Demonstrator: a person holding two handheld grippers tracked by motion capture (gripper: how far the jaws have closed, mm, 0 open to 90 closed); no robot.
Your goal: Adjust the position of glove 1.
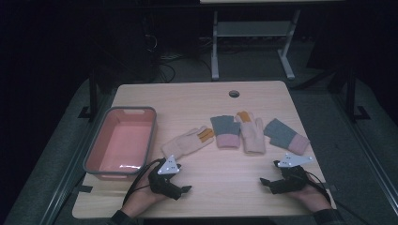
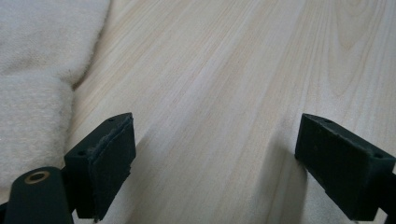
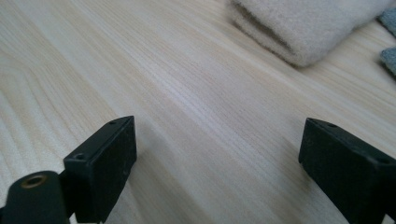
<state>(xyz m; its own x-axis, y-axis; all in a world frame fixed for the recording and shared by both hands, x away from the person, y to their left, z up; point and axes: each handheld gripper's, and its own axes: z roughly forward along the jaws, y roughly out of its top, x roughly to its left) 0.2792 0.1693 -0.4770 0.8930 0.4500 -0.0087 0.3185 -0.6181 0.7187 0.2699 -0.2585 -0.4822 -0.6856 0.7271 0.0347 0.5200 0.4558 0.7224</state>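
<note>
Two black hand-held grippers with grey plates
Left gripper [image 1: 180, 191] and right gripper [image 1: 265, 183] trail black cables; blocky screw-holed jaws, dark cuffs at both wrists

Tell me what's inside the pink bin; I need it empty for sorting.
The pink bin shows only its bare pink floor, no gloves inside. Its near wall hides a thin strip of the floor.

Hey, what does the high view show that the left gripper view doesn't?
High view alone: the pink bin left of four gloves, two cream with orange, two grey with pink cuffs, plus the right claw and both hands. Left gripper view alone: the wood grain up close and the left claw's black pads, wide apart with nothing between. Shared: the table, the left claw, and the leftmost cream glove.
</note>
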